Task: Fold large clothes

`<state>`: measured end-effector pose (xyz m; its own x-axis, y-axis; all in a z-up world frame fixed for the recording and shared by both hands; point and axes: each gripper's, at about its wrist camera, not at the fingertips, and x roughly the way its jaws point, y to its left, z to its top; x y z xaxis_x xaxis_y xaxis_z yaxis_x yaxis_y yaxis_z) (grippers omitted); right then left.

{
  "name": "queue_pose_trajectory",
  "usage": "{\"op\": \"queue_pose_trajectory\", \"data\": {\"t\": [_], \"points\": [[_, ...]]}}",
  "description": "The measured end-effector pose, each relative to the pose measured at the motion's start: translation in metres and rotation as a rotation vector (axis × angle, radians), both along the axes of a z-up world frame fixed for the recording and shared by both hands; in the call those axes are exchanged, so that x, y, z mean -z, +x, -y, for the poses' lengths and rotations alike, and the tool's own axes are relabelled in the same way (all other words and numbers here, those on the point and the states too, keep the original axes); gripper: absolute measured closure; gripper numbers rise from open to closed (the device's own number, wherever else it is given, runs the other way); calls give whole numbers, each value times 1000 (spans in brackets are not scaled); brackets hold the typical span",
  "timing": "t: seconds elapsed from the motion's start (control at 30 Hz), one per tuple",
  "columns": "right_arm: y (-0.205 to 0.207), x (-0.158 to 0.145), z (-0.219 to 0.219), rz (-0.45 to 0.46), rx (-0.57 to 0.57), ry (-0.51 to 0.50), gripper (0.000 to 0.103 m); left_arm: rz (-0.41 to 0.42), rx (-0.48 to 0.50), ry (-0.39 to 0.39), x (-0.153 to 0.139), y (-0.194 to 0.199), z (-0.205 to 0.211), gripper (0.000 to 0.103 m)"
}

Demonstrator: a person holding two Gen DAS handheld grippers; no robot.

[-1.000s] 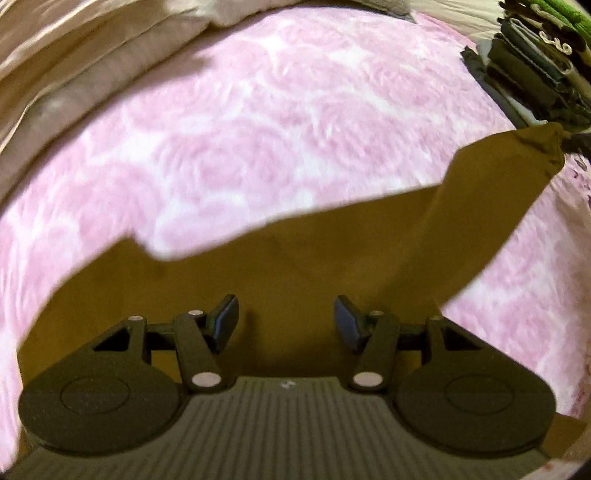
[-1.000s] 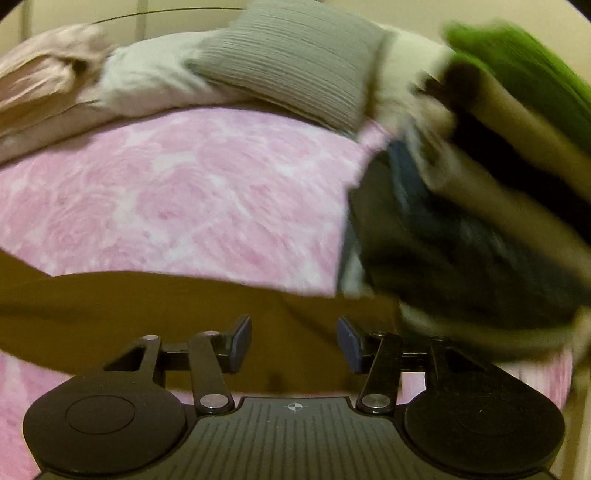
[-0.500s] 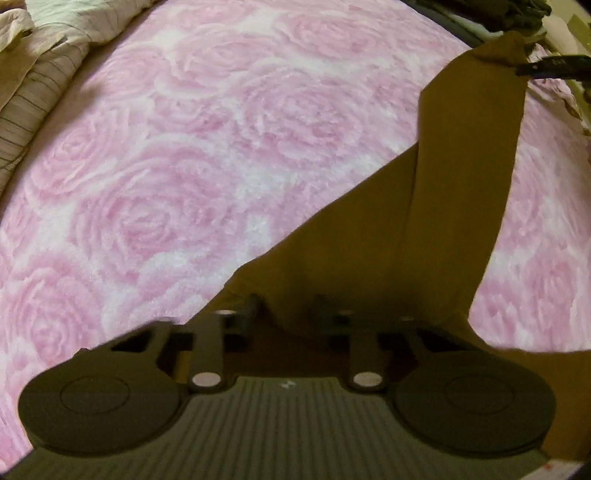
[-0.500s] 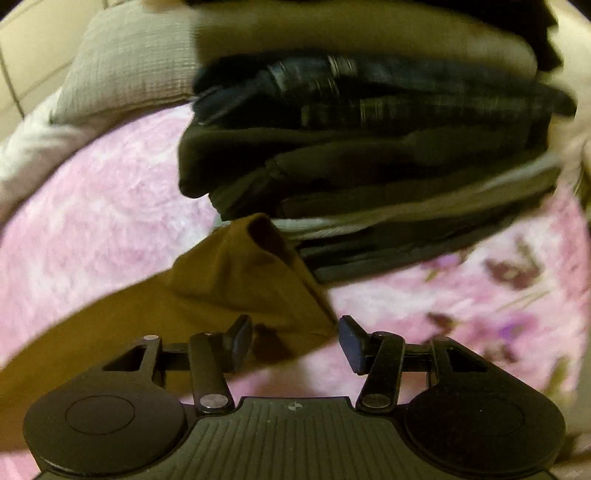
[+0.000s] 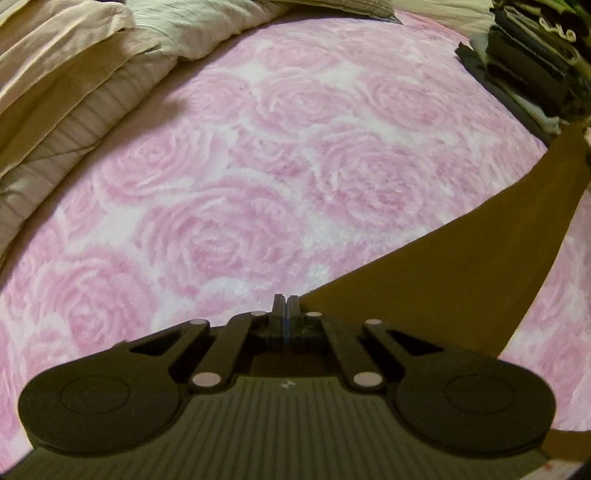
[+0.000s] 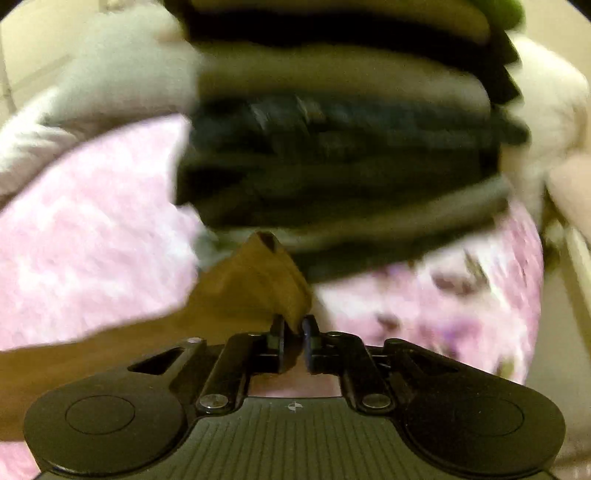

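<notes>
A large brown garment (image 5: 469, 266) is stretched above a pink rose-patterned blanket (image 5: 258, 155). My left gripper (image 5: 284, 308) is shut, its fingers pressed together on one corner of the cloth, which runs off to the right toward the far end at the frame edge. In the right wrist view the other bunched end of the brown garment (image 6: 258, 280) rises in a peak, and my right gripper (image 6: 294, 326) is shut on it. The pink blanket (image 6: 92, 221) lies below; this view is blurred.
A tall stack of folded dark clothes (image 6: 343, 155) stands just beyond the right gripper, also at the upper right (image 5: 532, 62) of the left view. Crumpled beige bedding (image 5: 74, 74) and a grey pillow (image 5: 332, 5) border the blanket at the far left.
Both grippers went from open to shut on the brown garment's ends. The cloth, which lay slack on the blanket, is now lifted and pulled taut between them.
</notes>
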<state>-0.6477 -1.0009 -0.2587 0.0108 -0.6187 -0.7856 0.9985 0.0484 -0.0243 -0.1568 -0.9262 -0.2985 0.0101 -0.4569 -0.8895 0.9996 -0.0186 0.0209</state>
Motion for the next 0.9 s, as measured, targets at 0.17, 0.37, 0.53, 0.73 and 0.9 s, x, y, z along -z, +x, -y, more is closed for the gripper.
{"op": "queue_pose_trajectory", "data": {"t": [0.17, 0.37, 0.53, 0.73, 0.9], "points": [[3, -20, -23, -35, 52, -51, 63, 10, -115, -9, -24, 24, -42, 97], [77, -37, -56, 36, -136, -12, 62, 15, -343, -15, -62, 69, -140, 91], [177, -43, -103, 121, -353, 43, 62, 34, -519, 12, -80, 100, -259, 73], [299, -56, -183, 212, -554, 45, 62, 81, -634, 56, -85, 136, -406, 55], [393, -58, -274, 201, -719, 24, 61, 60, -707, 58, -69, 188, -495, 44]]}}
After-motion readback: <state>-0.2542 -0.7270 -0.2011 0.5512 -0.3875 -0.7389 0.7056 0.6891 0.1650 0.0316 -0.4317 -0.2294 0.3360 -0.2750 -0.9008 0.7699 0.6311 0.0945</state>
